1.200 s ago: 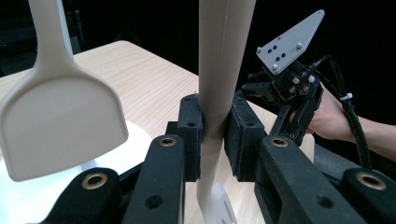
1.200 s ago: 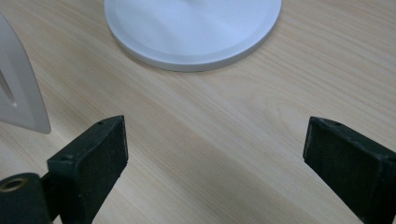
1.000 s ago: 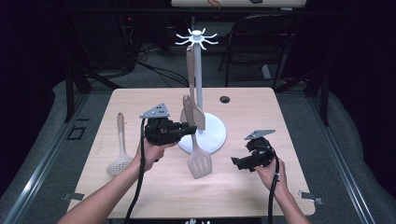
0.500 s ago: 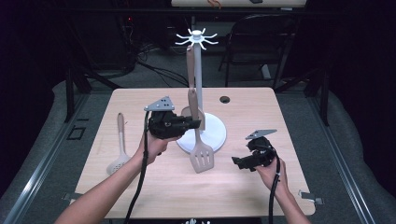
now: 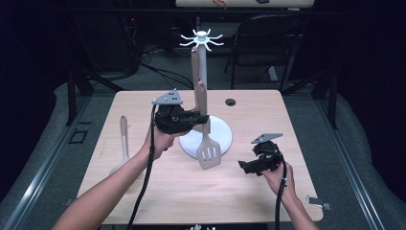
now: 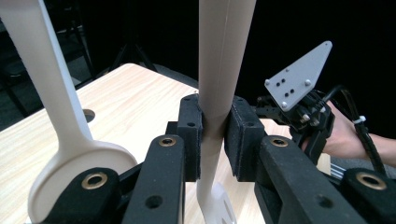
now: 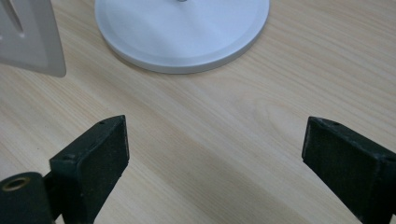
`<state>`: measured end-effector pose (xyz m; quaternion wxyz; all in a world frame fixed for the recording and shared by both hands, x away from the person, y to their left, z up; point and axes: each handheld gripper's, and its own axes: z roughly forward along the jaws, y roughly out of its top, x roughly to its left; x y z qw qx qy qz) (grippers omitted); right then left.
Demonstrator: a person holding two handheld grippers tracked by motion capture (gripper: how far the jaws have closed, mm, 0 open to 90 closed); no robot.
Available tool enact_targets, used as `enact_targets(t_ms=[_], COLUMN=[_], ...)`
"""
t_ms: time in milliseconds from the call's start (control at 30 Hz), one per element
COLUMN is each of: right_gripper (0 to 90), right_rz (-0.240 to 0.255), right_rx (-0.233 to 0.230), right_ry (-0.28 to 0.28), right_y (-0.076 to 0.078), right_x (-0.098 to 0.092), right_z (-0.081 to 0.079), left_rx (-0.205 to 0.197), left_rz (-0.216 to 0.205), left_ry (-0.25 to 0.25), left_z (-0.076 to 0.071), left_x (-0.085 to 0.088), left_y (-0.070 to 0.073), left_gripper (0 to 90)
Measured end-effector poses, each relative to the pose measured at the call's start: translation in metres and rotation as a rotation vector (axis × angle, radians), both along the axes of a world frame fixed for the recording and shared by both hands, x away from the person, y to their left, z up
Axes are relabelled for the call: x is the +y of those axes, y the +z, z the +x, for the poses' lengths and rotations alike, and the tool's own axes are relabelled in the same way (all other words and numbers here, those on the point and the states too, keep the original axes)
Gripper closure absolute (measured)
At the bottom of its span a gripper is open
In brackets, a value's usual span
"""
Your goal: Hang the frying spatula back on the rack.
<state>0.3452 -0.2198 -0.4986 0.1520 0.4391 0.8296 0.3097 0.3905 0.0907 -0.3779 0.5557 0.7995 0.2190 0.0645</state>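
Slotted spatula: clamped by its handle between the pads of your left gripper, blade hanging down, now lifted off the table where a second ago the blade sat lower against the wood, so it looks on its way up to the white hook stand. Your right gripper keeps its place near the table, jaws wide apart on nothing. Left gripper view adds the pads pinching the handle and a second utensil hanging beside it; the high view adds a spoon lying at the table's left.
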Motion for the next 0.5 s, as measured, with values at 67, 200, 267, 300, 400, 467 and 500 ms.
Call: enact_targets(t_ms=[67, 200, 267, 300, 400, 467, 500], right_gripper=[6.9, 6.9, 6.9, 6.9, 6.9, 6.8, 6.8], right_rz=[-0.001, 0.003, -0.002, -0.002, 0.0, 0.001, 0.001], right_rx=[-0.003, -0.002, -0.003, -0.003, -0.001, -0.001, -0.001], right_ry=[-0.005, -0.002, -0.005, -0.005, -0.003, 0.0, 0.0], right_y=[0.0, 0.0, 0.0, 0.0, 0.0, 0.0, 0.0], right_x=[0.0, 0.001, 0.0, 0.0, 0.001, 0.001, 0.001], right_z=[0.0, 0.0, 0.0, 0.0, 0.0, 0.0, 0.0], left_rx=[0.001, -0.004, -0.006, -0.006, -0.012, -0.014, -0.014], left_rz=[0.003, 0.007, 0.01, 0.01, 0.013, 0.016, 0.016], left_ry=[0.002, 0.006, 0.007, 0.007, 0.011, 0.013, 0.013], left_z=[0.002, 0.005, 0.008, 0.008, 0.013, 0.015, 0.015], left_x=[0.0, -0.002, -0.003, -0.003, -0.004, -0.005, -0.005], left_y=[0.001, 0.002, 0.005, 0.005, 0.01, 0.012, 0.012], left_gripper=[77.4, 77.4, 77.4, 77.4, 77.4, 77.4, 77.4])
